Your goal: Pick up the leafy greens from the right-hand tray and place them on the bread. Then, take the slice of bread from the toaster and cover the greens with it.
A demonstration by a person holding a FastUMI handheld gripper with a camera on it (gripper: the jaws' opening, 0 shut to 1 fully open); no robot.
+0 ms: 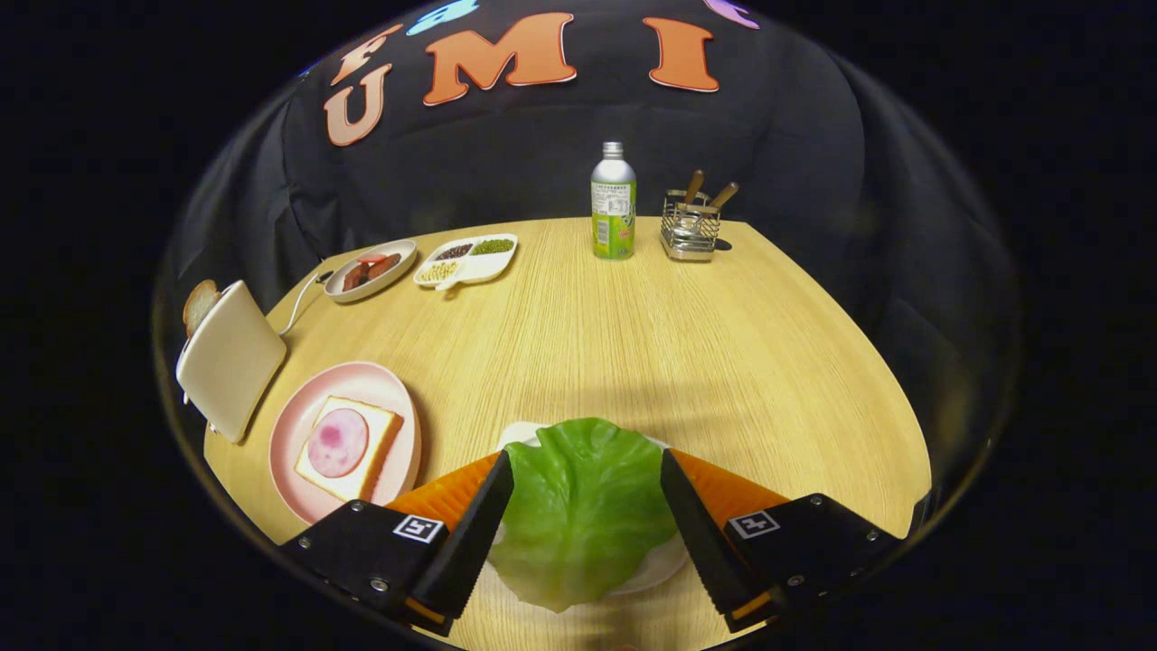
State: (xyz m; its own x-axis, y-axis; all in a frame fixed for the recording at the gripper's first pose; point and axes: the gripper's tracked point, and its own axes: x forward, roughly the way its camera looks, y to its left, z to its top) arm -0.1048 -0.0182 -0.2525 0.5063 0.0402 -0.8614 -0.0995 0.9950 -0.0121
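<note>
The gripper (pixel 587 488) angles down over the leafy greens (pixel 583 511) on their tray (pixel 653 565), fingers closed against the leaf's sides. The label on the bottle (pixel 614 203) beyond is too small to read.

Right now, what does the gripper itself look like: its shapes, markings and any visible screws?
The gripper has two wedge-shaped fingers with ridged, saw-toothed inner edges. Each finger is fixed to a black angular block that carries a small square black-and-white marker and round screw heads. No cable is visible.
</note>
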